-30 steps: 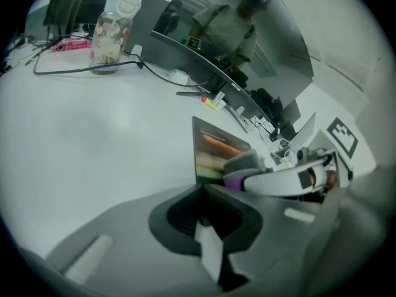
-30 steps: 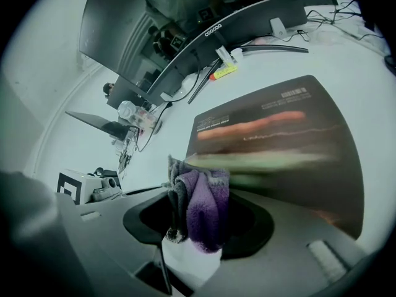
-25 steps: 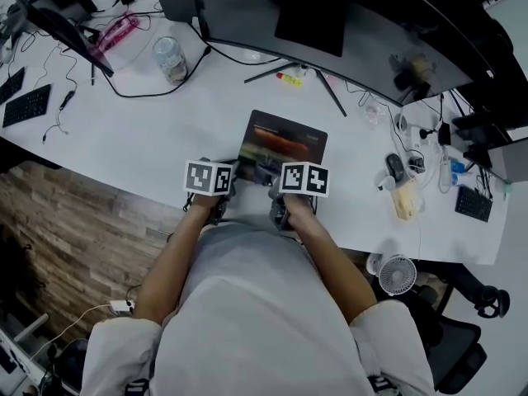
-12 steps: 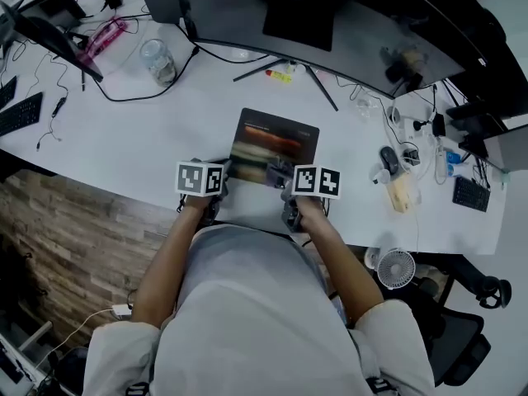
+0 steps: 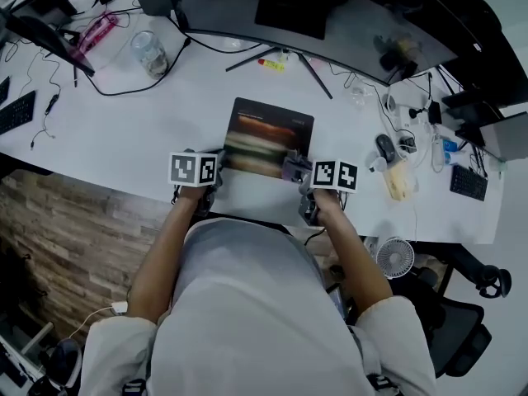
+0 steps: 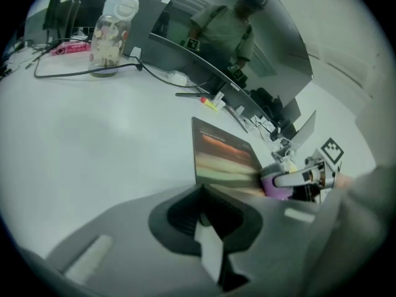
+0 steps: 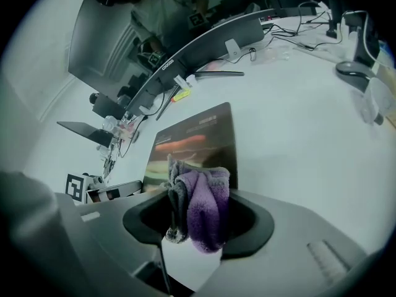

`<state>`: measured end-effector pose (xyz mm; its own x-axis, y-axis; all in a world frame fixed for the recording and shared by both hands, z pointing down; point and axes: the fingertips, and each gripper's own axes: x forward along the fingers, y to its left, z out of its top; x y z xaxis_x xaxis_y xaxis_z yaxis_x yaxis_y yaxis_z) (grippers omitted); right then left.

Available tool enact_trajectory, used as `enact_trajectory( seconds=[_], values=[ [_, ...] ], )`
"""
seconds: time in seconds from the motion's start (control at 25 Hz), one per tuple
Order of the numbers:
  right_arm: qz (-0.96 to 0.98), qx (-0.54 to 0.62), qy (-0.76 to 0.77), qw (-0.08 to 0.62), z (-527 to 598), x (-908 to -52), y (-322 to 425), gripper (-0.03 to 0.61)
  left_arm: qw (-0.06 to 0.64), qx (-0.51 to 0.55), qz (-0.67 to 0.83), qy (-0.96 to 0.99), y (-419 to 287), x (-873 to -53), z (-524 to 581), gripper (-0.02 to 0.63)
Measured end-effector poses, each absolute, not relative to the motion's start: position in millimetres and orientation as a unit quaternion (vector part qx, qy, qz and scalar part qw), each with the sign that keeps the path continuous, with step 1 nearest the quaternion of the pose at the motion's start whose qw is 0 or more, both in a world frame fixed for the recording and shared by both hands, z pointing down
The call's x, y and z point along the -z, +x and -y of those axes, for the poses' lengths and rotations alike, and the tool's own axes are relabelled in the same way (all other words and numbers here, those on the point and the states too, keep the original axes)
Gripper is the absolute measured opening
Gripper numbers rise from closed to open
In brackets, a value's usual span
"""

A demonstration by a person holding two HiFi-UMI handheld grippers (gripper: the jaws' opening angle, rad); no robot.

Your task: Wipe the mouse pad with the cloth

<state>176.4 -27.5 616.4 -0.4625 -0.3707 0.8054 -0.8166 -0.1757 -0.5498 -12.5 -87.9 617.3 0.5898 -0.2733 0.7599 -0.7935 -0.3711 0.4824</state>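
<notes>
Two tools are at work over the white bench (image 5: pixel 124 130), one in each of the person's hands, and between them lies a single dark mouse pad (image 5: pixel 268 134) with a blurred band of orange and pale colour across it. The pad lies flat on the bench in front of one wide curved monitor (image 5: pixel 330 15). The left tool (image 5: pixel 218 164) sits at the pad's near left corner; in its own view the jaws are drawn almost together with that corner running right into them, so it appears clenched on the pad's edge. The right tool (image 5: pixel 299 172) is at the pad's near right corner and grips the one cloth (image 7: pixel 203 206), a bunched purple and grey wad that fills the gap between its jaws and bulges out ahead of them. The cloth is touching, or just above, the pad's near right edge. There is one container, a clear lidded jar (image 5: pixel 151 54), standing upright at the far left of the bench, well apart from the pad. It holds pale and brownish pieces that are too small to identify. A black cable curves along the bench just beside the jar. Two keyboards show, one (image 5: pixel 16 112) at the left edge and one (image 5: pixel 469 183) at the right. One mouse (image 5: pixel 385 148) lies to the right of the pad among cables, and one small white fan (image 5: pixel 397 257) sits below the bench's near edge.
</notes>
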Motion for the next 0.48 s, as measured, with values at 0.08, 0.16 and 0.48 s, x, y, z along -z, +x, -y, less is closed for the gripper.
enact_trajectory(
  seconds=[0.08,0.16,0.48],
  values=[
    [0.613,-0.594,0.485,0.19,25.9,-616.4,181.6,0.215,0.443,-0.294,0.344,0.774,-12.8,-617.3,87.6,0.0],
    [0.612,-0.593,0.487,0.191,24.1,-616.5,185.8,0.215,0.443,-0.294,0.345,0.774,-12.5,-617.4,87.0,0.0],
    [0.606,-0.593,0.493,0.194,17.9,-616.8,201.6,0.215,0.445,-0.293,0.344,0.773,-12.6,-617.4,87.1,0.0]
  ],
)
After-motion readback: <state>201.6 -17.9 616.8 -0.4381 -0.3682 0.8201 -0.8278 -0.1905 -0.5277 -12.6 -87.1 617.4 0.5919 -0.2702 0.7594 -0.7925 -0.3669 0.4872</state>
